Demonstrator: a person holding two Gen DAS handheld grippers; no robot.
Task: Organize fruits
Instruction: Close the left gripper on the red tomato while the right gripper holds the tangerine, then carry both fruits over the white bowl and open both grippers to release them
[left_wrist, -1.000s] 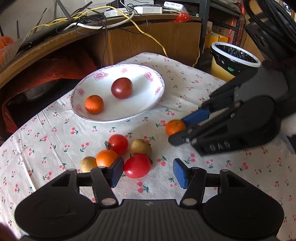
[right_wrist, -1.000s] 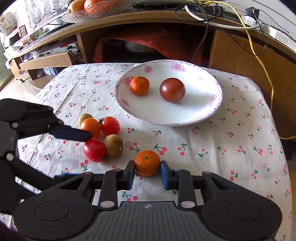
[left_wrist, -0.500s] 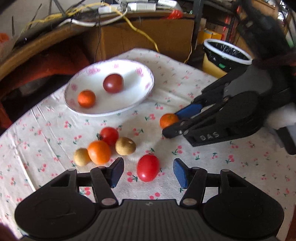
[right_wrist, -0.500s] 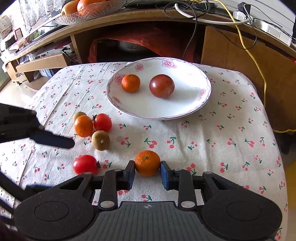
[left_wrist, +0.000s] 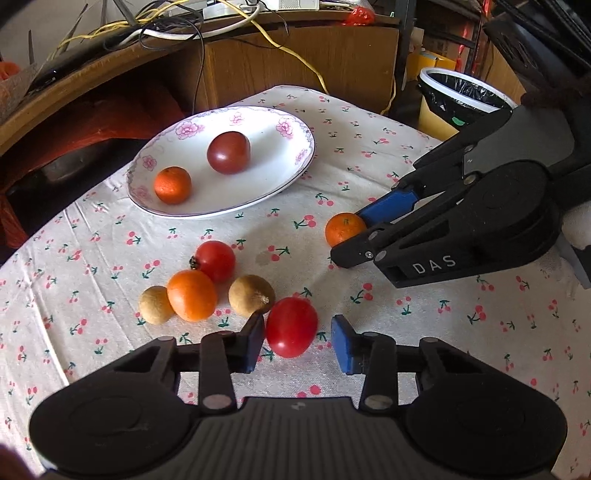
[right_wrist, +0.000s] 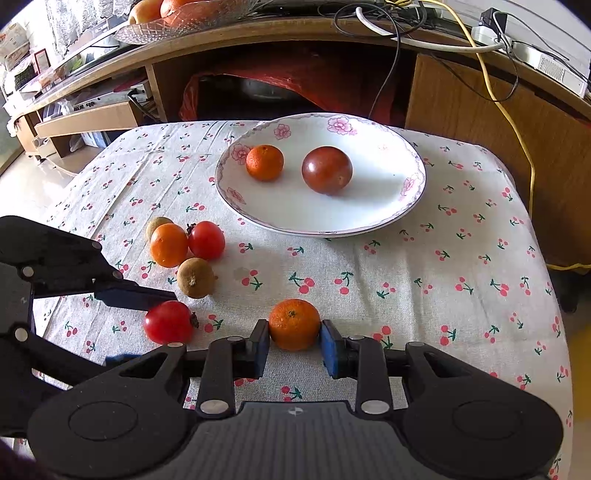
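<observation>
Now the right hand-held gripper (right_wrist: 294, 347) has its blue pads against both sides of a mandarin (right_wrist: 294, 324) that sits on the cloth-covered worktop (right_wrist: 424, 280), just short of the plate (right_wrist: 388, 218). Whether it truly grips or only brackets the fruit is hard to tell. The left hand-held gripper (left_wrist: 298, 345) stands open around a red tomato (left_wrist: 291, 326), one pad touching it, the other apart. Beside that tomato lie a brown fruit (left_wrist: 251, 295), an orange (left_wrist: 191, 294), a second tomato (left_wrist: 215, 260) and another brown fruit (left_wrist: 155, 305), bunched together. On the plate rest a small mandarin (right_wrist: 264, 162) and a dark tomato (right_wrist: 327, 170), apart from each other.
</observation>
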